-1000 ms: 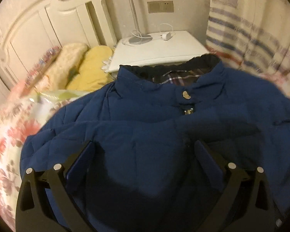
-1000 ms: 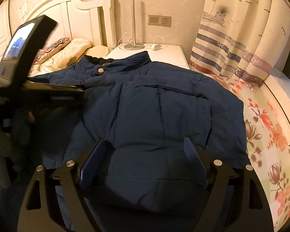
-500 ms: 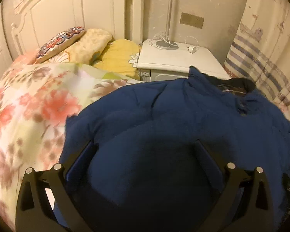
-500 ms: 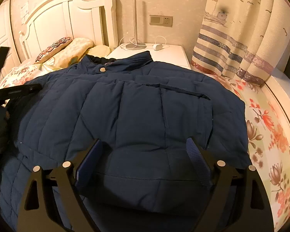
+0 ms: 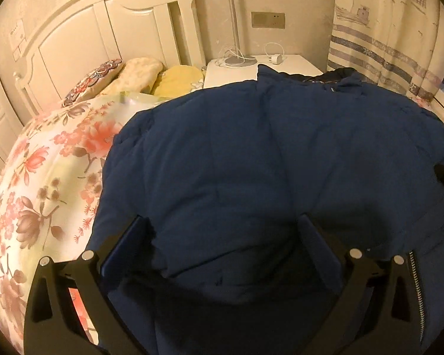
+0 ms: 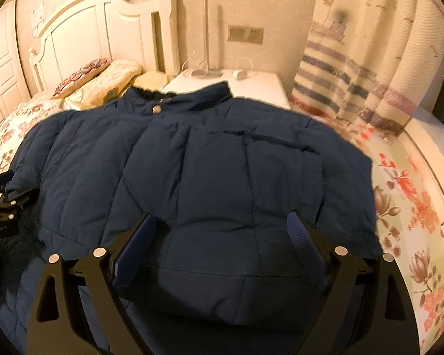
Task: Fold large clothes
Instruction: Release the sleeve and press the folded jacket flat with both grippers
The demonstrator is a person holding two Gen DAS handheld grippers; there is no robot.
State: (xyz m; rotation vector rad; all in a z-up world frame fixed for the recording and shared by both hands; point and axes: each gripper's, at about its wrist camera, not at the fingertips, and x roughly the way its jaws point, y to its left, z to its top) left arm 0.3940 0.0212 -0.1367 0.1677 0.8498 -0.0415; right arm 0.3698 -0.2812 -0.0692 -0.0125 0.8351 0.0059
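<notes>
1. Floral bedspread (image 5: 41, 195), white headboard (image 5: 103, 29), pillows (image 5: 139, 71), white nightstand (image 5: 293, 65) with lamp base (image 5: 239, 59), striped curtain (image 5: 384, 44).
2. Navy puffer jacket (image 6: 216, 171) spread flat on bedspread, collar toward nightstand.
3. Left gripper (image 5: 225, 245) spread wide over jacket, gripping nothing; shifted leftward from collar since before.
4. Right gripper (image 6: 222, 236) opening, pads clear of jacket fabric between them.

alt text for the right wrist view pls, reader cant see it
A navy puffer jacket lies spread on a floral bedspread, collar toward a white nightstand. The right gripper hangs just above its hem, jaws opening, gripping nothing.
</notes>
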